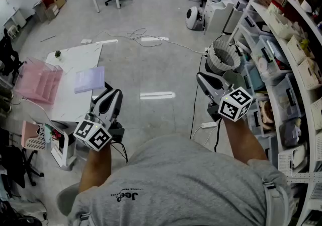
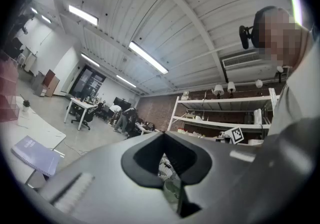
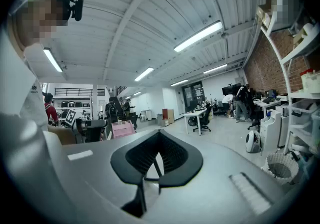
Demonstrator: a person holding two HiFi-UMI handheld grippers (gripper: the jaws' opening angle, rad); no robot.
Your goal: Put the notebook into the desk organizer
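Note:
A lilac spiral notebook [image 1: 89, 79] lies flat on the white table [image 1: 70, 100] at my left. Beside it, at the table's far-left edge, stands the pink translucent desk organizer [image 1: 37, 82]. My left gripper [image 1: 114, 95] hovers just right of the table, near the notebook's corner, shut with nothing in it. Over the bare floor, my right gripper [image 1: 202, 78] is also shut and holds nothing. The left gripper view shows shut jaws [image 2: 163, 139], the notebook [image 2: 35, 154] low at left and the organizer [image 2: 7, 93] at the edge. Behind the shut jaws [image 3: 159, 137] in the right gripper view stands the organizer [image 3: 123, 129].
White shelving [image 1: 282, 69] full of bins runs along the right. A mesh wastebasket [image 1: 224, 57] stands at its foot. A cable and power strip [image 1: 207, 125] cross the floor. A pink basket [image 1: 31, 137] sits under the table's near end. People work at distant desks.

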